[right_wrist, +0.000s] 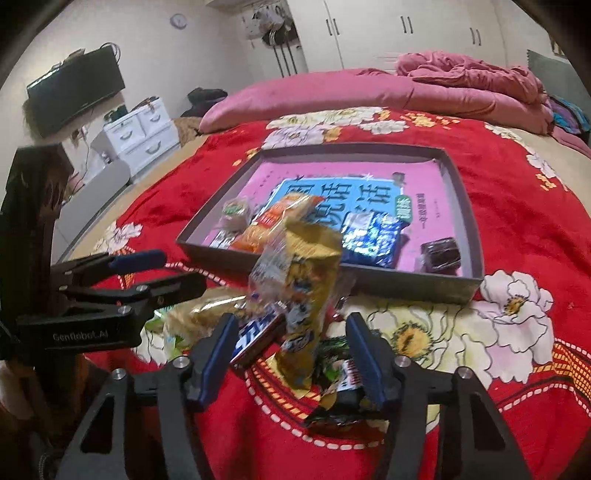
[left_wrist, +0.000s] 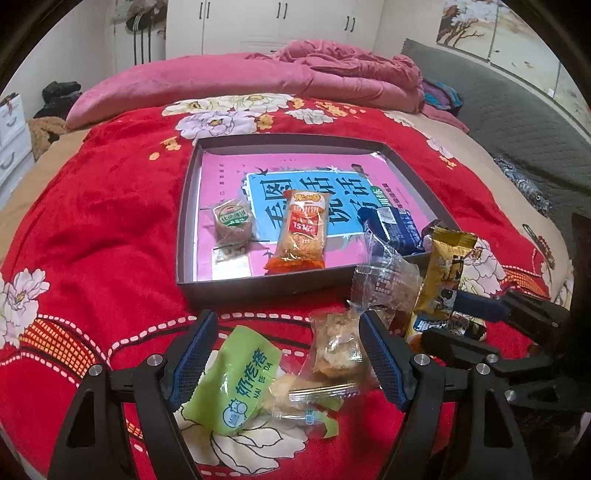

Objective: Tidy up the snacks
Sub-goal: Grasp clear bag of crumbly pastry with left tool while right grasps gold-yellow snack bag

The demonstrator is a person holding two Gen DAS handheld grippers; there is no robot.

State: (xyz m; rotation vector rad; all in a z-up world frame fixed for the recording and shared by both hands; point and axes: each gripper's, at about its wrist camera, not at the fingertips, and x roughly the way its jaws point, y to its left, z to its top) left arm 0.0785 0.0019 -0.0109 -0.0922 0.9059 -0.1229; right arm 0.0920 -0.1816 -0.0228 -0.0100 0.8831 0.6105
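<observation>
A shallow dark tray [left_wrist: 258, 290] lined with a pink book cover lies on the red flowered blanket. It holds a round green-label cake [left_wrist: 231, 225], an orange pack [left_wrist: 301, 236], a blue pack [right_wrist: 373, 240] and a dark brown cake [right_wrist: 439, 254]. My left gripper [left_wrist: 288, 315] is open low over a green pack [left_wrist: 236, 384] and a clear-wrapped pastry [left_wrist: 336, 354]. My right gripper [right_wrist: 291, 317] straddles a small pile: an upright yellow pack [right_wrist: 310, 291], a clear wrapper [right_wrist: 269, 266], a chocolate bar [right_wrist: 258, 338] and a dark pack [right_wrist: 343, 398]. A gap shows beside the yellow pack.
A pink pillow [left_wrist: 177, 85] and a crumpled pink quilt [left_wrist: 351, 70] lie beyond the tray. White drawers [right_wrist: 144, 136] and a wall television [right_wrist: 74, 92] stand off the bed's left side. Wardrobe doors [left_wrist: 277, 26] line the back wall.
</observation>
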